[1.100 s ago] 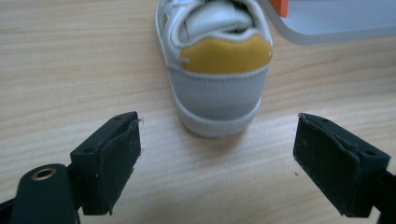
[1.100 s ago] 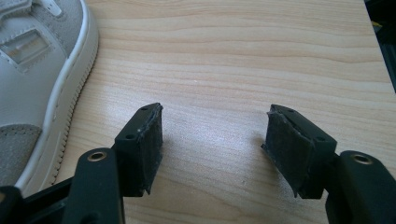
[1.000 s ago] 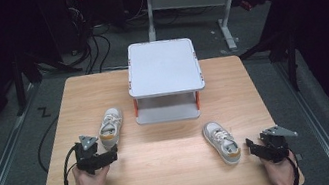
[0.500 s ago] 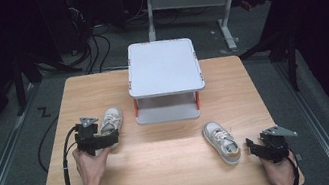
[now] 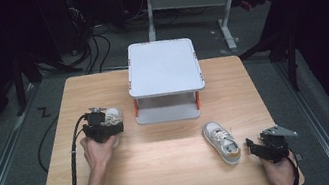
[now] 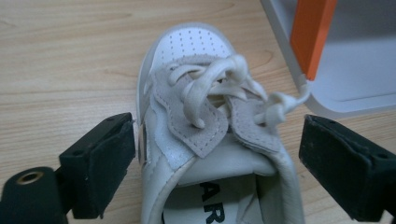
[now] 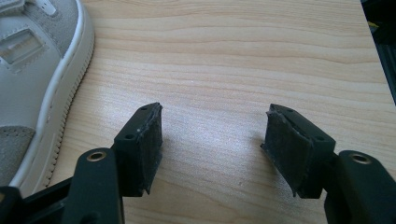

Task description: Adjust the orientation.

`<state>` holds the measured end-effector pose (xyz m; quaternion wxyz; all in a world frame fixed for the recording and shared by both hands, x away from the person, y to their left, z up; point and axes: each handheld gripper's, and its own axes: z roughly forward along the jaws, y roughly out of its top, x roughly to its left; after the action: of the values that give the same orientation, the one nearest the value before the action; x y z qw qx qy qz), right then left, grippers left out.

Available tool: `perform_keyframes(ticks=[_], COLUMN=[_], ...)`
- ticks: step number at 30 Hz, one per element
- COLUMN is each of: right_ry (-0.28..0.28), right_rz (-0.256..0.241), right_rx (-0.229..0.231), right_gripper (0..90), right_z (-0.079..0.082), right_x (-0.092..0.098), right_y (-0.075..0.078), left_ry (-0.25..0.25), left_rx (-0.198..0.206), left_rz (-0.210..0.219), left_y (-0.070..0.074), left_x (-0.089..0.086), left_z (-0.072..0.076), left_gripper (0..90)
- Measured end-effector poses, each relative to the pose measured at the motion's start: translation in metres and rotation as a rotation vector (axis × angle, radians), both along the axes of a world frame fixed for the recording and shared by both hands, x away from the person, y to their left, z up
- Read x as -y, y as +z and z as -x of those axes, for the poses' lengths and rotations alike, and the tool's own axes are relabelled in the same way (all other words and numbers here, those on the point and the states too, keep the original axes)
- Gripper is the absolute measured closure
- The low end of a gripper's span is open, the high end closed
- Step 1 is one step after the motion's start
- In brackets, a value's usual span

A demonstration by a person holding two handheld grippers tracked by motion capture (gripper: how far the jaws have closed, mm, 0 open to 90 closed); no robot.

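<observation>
left gripper [image 5: 110, 130]: at the left shoe [image 5: 112, 119], left-centre of the table [image 5: 176, 171], held in the person's left hand [image 5: 97, 152]. In the left gripper view [image 6: 219, 154] the fingers are spread wide, one on each side of the shoe around its tongue and collar. Left finger [image 6: 100, 168] is touching or just off the shoe's side; right finger [image 6: 348, 170] stands clear of it. Not clamped.
left shoe: white with grey suede lace panels and white laces, upright on its sole on the table, toe pointing away from the gripper. Just left of the rack's [image 5: 163, 67] lower shelf; in the left gripper view [image 6: 205, 107] a lace end reaches the shelf edge [image 6: 345, 100], near an orange post [image 6: 313, 32].
right gripper [image 5: 255, 147]: near the table's front right corner, in the right hand [image 5: 280, 177]. In the right gripper view [image 7: 212, 140] the fingers are open over bare wood, nothing between them.
right shoe [image 5: 221, 142]: same make, upright on the table right of centre, just left of the right gripper, apart from it. In the right gripper view [image 7: 32, 74] its side and sole edge sit at the left, beside the left finger [image 7: 142, 144], not between the fingers.
rack: grey two-level stand with orange posts, at the table's back centre, top bare.
cable [image 5: 75, 163]: runs from the left gripper down along the forearm and off the front edge.
</observation>
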<state>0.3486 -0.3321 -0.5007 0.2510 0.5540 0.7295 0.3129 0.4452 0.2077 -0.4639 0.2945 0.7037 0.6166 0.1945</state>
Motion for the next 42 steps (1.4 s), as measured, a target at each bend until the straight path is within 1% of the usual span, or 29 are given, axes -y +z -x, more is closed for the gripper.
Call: perform_keyframes(ticks=[5, 6, 7, 9, 14, 16, 20, 22, 24, 26, 28, 29, 30, 31, 34, 35, 36, 39, 42], right_ry=[0.000, 0.000, 0.000, 0.000, -0.001, -0.001, -0.001, 0.000, 0.000, 0.000, 0.000, 0.000, 0.001, 0.001, 0.000, 0.000, 0.001, 0.000, -0.001], right_rz=[0.000, 0.001, 0.001, 0.001, 0.001, 0.001, 0.001, 0.001, 0.001, 0.004, 0.004, 0.004, 0.004, 0.004, 0.004, 0.004, 0.004, 0.004, 0.004], right_rx=[0.000, 0.000, 0.000, 0.000, 0.000, 0.000, 0.000, 0.000, 0.000, 0.003, 0.002, 0.002, 0.003, 0.003, 0.003, 0.003, 0.003, 0.003, 0.002], right_gripper=[36.6, 36.6, 36.6, 36.6, 36.5, 36.5, 36.5, 36.5, 36.4, 36.4, 36.4, 36.4, 36.4, 36.4, 36.4, 36.4, 36.3, 36.3, 36.3], right_z=[0.000, 0.000, 0.000, 0.000, 0.000, 0.000, 0.000, 0.000, 0.000, 0.000, 0.000, 0.000, 0.000, 0.000, 0.000, 0.000, 0.000, 0.000, 0.000], right_x=[0.000, 0.000, 0.000, 0.000, 0.000, 0.000, 0.000, 0.000, 0.000, 0.000, 0.000, 0.000, 0.000, 0.000, 0.000, 0.000, 0.000, 0.000, 0.000], right_y=[0.000, 0.000, 0.000, 0.000, 0.000, 0.000, 0.000, 0.000, 0.000, 0.000, 0.000, 0.000, 0.000, 0.000, 0.000, 0.000, 0.000, 0.000, 0.000], left_ry=[0.004, 0.008, 0.022, 0.027, 0.020, 0.005, -0.013, -0.020, -0.023, -0.028, -0.031, -0.029, -0.030, -0.030, -0.041, -0.058, -0.058, -0.088, -0.116], left_rx=[-0.001, 0.000, 0.002, 0.002, 0.007, 0.009, 0.010, 0.018, 0.030, 0.028, 0.015, 0.012, 0.012, 0.012, 0.017, 0.023, 0.023, 0.033, 0.035], left_rz=[-0.007, -0.012, -0.040, -0.043, -0.055, -0.070, -0.082, -0.081, -0.062, -0.049, -0.055, -0.051, -0.041, -0.041, -0.032, -0.019, -0.019, -0.010, -0.013], left_y=[-0.004, -0.005, -0.005, -0.005, -0.004, -0.004, -0.002, 0.001, 0.003, 0.005, 0.005, 0.005, 0.006, 0.006, 0.011, 0.015, 0.015, 0.019, 0.021], left_x=[0.001, 0.001, 0.002, 0.002, 0.003, 0.006, 0.010, 0.013, 0.014, 0.016, 0.019, 0.020, 0.023, 0.023, 0.030, 0.038, 0.038, 0.056, 0.073], left_z=[-0.003, -0.003, -0.003, -0.002, -0.001, 0.001, 0.004, 0.009, 0.015, 0.022, 0.031, 0.034, 0.043, 0.043, 0.056, 0.064, 0.064, 0.075, 0.081], left_gripper=[15.9, 17.9, 21.5, 23.8, 27.0, 27.8, 28.6, 28.7, 28.9, 29.2, 29.3, 29.3, 29.4, 29.4, 29.4, 29.4, 29.3, 29.3, 29.3])
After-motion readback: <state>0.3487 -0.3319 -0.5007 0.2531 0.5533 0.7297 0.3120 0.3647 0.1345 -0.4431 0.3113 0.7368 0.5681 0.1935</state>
